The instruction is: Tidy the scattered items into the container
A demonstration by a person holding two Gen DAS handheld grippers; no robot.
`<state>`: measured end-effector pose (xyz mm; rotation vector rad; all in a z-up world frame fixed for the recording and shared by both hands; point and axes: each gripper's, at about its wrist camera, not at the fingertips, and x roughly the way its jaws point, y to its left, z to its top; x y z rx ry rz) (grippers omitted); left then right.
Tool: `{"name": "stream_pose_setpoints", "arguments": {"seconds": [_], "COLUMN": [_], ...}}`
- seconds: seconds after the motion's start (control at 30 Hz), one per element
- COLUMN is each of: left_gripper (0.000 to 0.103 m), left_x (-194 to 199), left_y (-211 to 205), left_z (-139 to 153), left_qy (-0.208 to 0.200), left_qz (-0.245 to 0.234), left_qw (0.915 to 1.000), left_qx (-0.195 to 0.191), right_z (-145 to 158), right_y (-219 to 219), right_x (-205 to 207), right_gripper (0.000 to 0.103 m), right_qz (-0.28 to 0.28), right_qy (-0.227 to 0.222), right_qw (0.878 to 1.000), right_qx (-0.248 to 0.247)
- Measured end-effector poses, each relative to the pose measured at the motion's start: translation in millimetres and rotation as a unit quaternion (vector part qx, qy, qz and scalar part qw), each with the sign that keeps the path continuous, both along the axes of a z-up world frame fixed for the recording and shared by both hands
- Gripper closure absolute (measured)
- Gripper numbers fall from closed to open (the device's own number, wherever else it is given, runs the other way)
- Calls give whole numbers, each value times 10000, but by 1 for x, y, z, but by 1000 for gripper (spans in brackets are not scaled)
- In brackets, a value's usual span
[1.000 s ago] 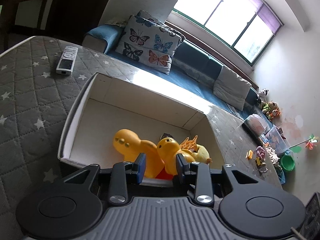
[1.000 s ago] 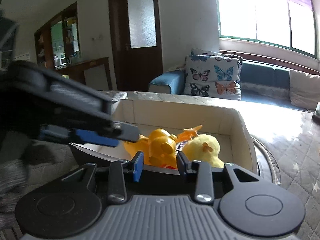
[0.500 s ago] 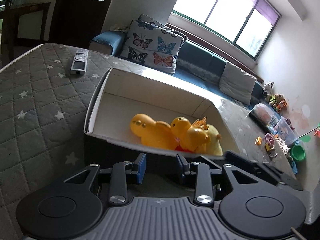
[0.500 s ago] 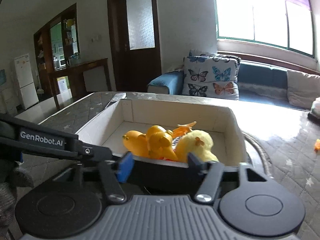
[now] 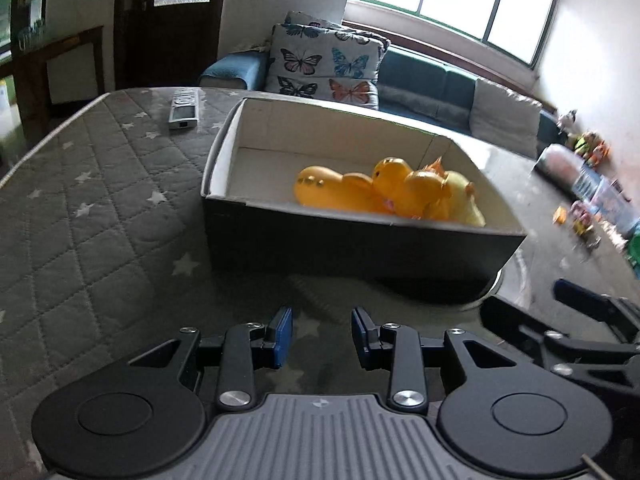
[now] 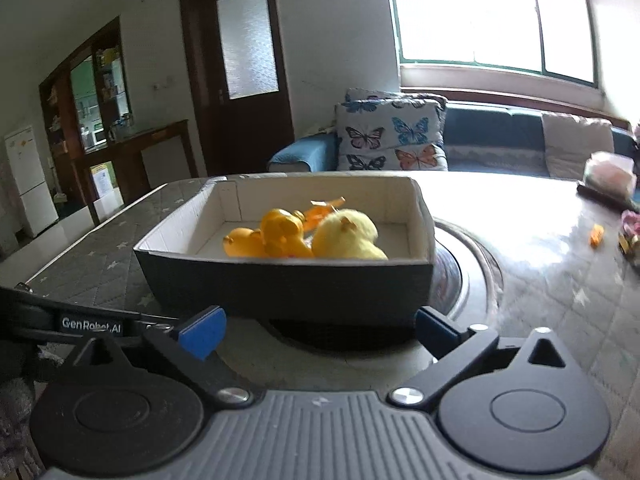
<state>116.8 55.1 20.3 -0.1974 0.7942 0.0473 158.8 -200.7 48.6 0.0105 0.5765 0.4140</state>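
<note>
1. Left wrist view: the left gripper (image 5: 321, 334) is seen with its jaws partly apart and nothing between them. The box (image 5: 352, 248) with the yellow toys (image 5: 384, 196) lies ahead of the jaws, on the bench (image 5: 88, 216).
2. Right wrist view: the jaws of the right gripper (image 6: 320, 330) have just been opening and stand wide, empty. The box (image 6: 288, 284) is just beyond them, untouched.

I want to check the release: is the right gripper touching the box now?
Apart. In the right wrist view the right gripper stands open with nothing between its fingers, and a strip of table shows between them and the box.
</note>
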Motion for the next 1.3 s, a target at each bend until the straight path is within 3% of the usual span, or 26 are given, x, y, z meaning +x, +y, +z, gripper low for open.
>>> {"name": "stream_pose_setpoints", "arguments": {"seconds": [0.13, 0.33, 0.63, 1.3], "left_gripper": [68, 68, 70, 69], "left_x": [-5, -15, -28, -43], "left_y": [-2, -10, -12, -17], "left_z": [-3, -6, -7, -11], "left_qy": [31, 16, -56, 191], "left_qz": [123, 315, 381, 126], "left_qw": [9999, 9977, 9969, 9992], "left_qx": [108, 594, 686, 316], "right_z": [-3, -9, -13, -13], "right_y": [-4, -6, 0, -1], "right_x": [-5, -15, -27, -45], "right_gripper": [0, 0, 0, 0], "right_qz": [-123, -194, -203, -534], "right_qy": [118, 227, 342, 349], "right_qw": [9999, 9995, 9991, 9966], "right_qx": [-9, -56, -139, -522]}}
